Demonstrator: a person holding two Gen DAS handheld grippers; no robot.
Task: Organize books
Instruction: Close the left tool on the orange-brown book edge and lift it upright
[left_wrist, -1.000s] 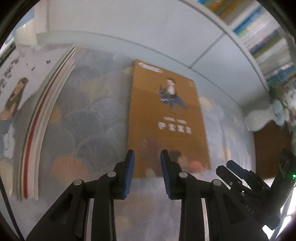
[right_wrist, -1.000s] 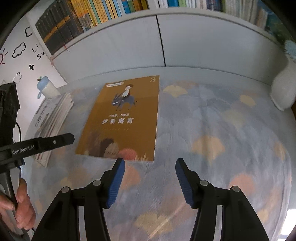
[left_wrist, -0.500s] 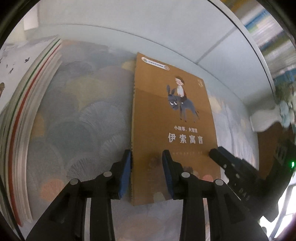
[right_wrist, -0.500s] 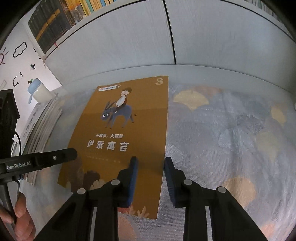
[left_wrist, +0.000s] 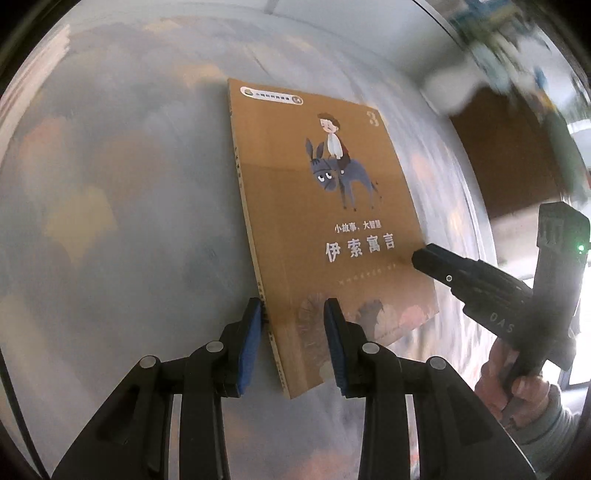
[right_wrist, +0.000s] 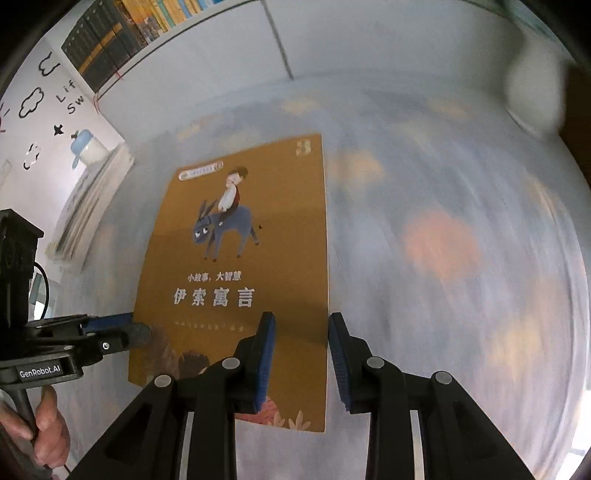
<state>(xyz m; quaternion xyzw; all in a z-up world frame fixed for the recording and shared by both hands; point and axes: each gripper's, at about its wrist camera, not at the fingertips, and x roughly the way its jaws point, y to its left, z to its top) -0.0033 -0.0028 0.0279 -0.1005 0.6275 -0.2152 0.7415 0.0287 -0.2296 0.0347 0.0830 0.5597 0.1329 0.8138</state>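
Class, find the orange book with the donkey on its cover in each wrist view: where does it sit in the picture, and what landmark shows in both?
Left wrist view: orange book fills the centre, its spine edge between the left gripper fingers.
Right wrist view: orange book lies centre-left, its right edge between the right gripper fingers.
Shared landmark: the donkey rider on the cover.

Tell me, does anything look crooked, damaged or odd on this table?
Nothing damaged or spilled. The orange book is held off the patterned cloth, pinched at both lower side edges by the left gripper and right gripper.
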